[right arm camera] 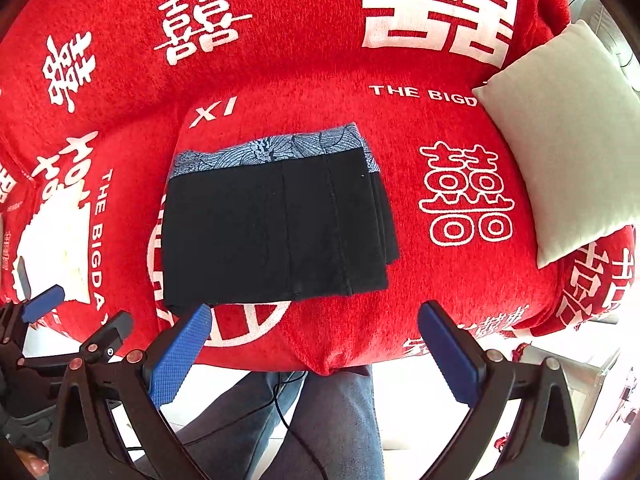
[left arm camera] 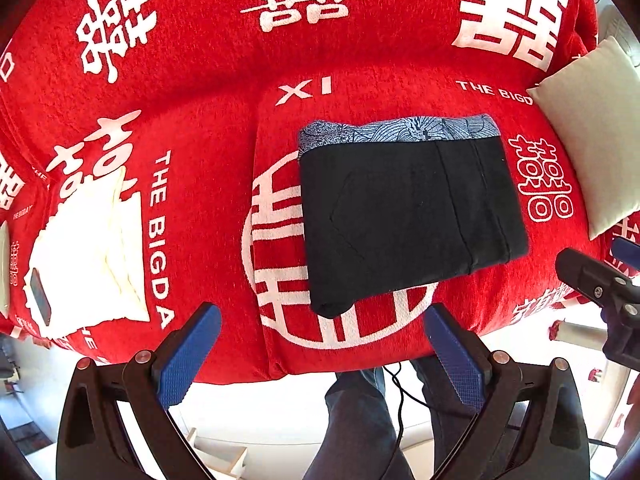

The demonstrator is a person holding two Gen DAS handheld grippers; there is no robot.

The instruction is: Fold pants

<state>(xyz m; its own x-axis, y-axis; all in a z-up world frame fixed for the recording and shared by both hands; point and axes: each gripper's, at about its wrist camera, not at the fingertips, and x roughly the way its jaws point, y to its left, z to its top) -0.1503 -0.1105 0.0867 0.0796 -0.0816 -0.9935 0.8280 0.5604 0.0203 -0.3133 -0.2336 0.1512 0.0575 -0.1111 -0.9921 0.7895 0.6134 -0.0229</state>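
Black pants (left arm camera: 408, 216), folded into a rectangle, flat on red sofa cover (left arm camera: 224, 128); left hand-held gripper (left arm camera: 322, 354) and right hand-held gripper (right arm camera: 316, 354) both spread wide, empty

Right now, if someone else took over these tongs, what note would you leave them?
Left tongs: open, empty, held off the near edge of the red cover.
Right tongs: open, empty, same height.
Pants: folded into a compact black rectangle in the middle of the seat, patterned lining showing along the far edge.
Done: folding looks finished.
Left: at most tidy the staggered right edges.
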